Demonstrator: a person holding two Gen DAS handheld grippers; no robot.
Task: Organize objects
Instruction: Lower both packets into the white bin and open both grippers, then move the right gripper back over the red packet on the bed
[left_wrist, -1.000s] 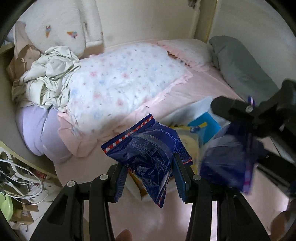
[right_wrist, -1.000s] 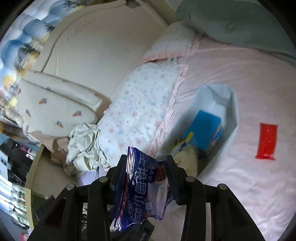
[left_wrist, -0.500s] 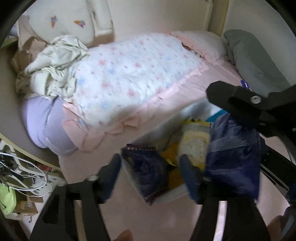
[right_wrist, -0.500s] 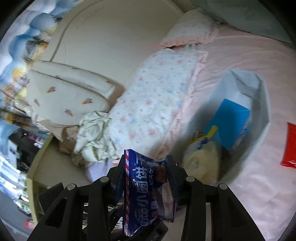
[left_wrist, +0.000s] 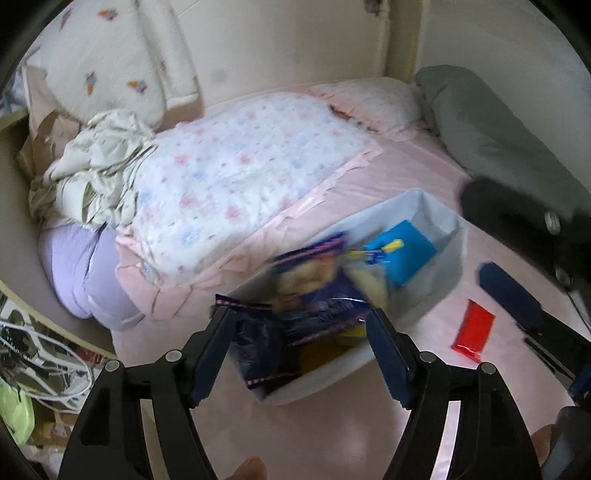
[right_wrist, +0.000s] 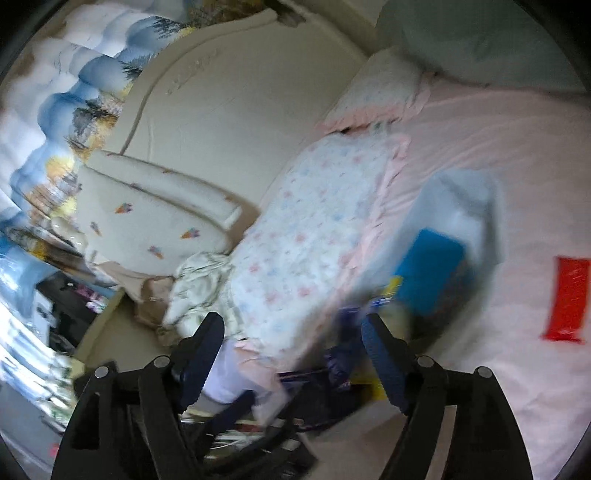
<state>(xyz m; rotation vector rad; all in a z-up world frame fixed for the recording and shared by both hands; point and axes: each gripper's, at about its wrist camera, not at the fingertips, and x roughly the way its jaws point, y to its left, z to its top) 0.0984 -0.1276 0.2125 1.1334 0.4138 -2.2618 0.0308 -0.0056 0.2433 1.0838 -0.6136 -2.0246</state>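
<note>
A white storage bin (left_wrist: 448, 266) lies on the pink bed sheet (left_wrist: 406, 173). It holds dark blue snack packets (left_wrist: 317, 306), a blue box (left_wrist: 402, 251) and yellow items. My left gripper (left_wrist: 299, 343) is open and empty just above the bin's near end. My right gripper (right_wrist: 293, 350) is open and empty; it shows in the left wrist view at the right edge (left_wrist: 517, 258). A blurred blue packet (right_wrist: 347, 325) sits in the bin (right_wrist: 461, 206) near the right fingers. A red packet (left_wrist: 474, 328) lies on the sheet right of the bin, also in the right wrist view (right_wrist: 567, 299).
A flowered pillow (left_wrist: 236, 177) lies left of the bin, with crumpled cloth (left_wrist: 99, 170) and a lilac pillow (left_wrist: 81, 266) beyond. A grey pillow (left_wrist: 495, 136) lies at the back right. The headboard (right_wrist: 221, 96) stands behind. Cables (left_wrist: 44, 362) lie off the bed's left edge.
Both grippers opened and let go of their blue snack packets, which dropped into the bin. The left gripper drew back, so the red packet now shows.
</note>
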